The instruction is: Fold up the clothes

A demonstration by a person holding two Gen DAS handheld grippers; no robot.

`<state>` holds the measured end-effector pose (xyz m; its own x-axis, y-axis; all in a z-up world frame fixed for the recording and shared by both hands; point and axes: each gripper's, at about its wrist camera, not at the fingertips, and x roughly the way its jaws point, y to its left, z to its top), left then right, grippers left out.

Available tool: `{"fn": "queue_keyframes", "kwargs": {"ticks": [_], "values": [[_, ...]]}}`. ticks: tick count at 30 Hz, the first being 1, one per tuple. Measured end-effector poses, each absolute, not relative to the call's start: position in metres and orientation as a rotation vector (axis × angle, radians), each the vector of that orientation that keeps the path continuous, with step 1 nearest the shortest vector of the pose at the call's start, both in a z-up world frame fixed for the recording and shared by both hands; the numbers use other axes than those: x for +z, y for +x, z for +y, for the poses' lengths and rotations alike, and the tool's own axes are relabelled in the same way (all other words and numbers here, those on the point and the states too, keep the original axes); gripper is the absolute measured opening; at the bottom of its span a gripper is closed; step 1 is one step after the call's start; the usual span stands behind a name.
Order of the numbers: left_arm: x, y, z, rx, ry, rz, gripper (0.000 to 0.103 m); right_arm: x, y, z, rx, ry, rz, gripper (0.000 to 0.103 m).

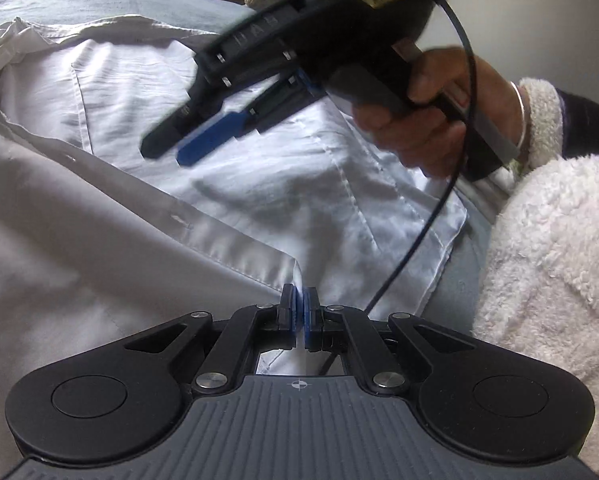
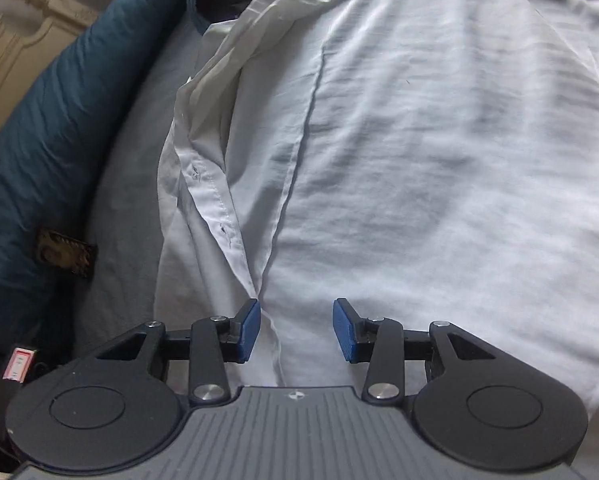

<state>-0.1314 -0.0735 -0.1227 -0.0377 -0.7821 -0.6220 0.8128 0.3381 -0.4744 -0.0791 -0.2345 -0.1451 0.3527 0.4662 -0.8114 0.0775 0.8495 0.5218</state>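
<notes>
Shirt fabric, white and creased, lies spread over the grey sheet beneath both my tools. My left gripper is pinched tight on a shirt edge; my right gripper hangs spread above the cloth, nothing between its blue pads, beside the button placket.

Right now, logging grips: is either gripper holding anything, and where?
The left gripper pinches the white shirt at a fabric edge. The right gripper is open, holding nothing.
</notes>
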Motion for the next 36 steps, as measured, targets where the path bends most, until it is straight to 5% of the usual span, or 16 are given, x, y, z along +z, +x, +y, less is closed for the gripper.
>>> {"fn": "queue_keyframes", "kwargs": {"ticks": [14,27,30,31,32,36], "values": [[-0.16,-0.118,-0.064,-1.334,-0.132,1.078,0.001,-0.131,0.061,-0.259,0.154,0.841,0.934,0.043],[-0.175,-0.105,-0.067,-1.413,-0.227,1.124,0.001,-0.117,0.188,-0.201,0.147,0.364,1.006,0.041],[-0.177,-0.103,-0.069,-1.425,-0.237,1.128,0.001,-0.131,0.195,-0.197,0.115,0.297,1.059,0.029],[-0.177,-0.103,-0.071,-1.429,-0.238,1.129,0.001,-0.135,0.197,-0.197,0.101,0.278,1.074,0.01],[-0.178,-0.103,-0.072,-1.432,-0.239,1.13,0.001,-0.137,0.196,-0.199,0.094,0.274,1.074,0.003],[-0.178,-0.101,-0.077,-1.45,-0.264,1.132,0.001,-0.116,0.178,-0.228,0.105,0.35,0.948,0.001]]}}
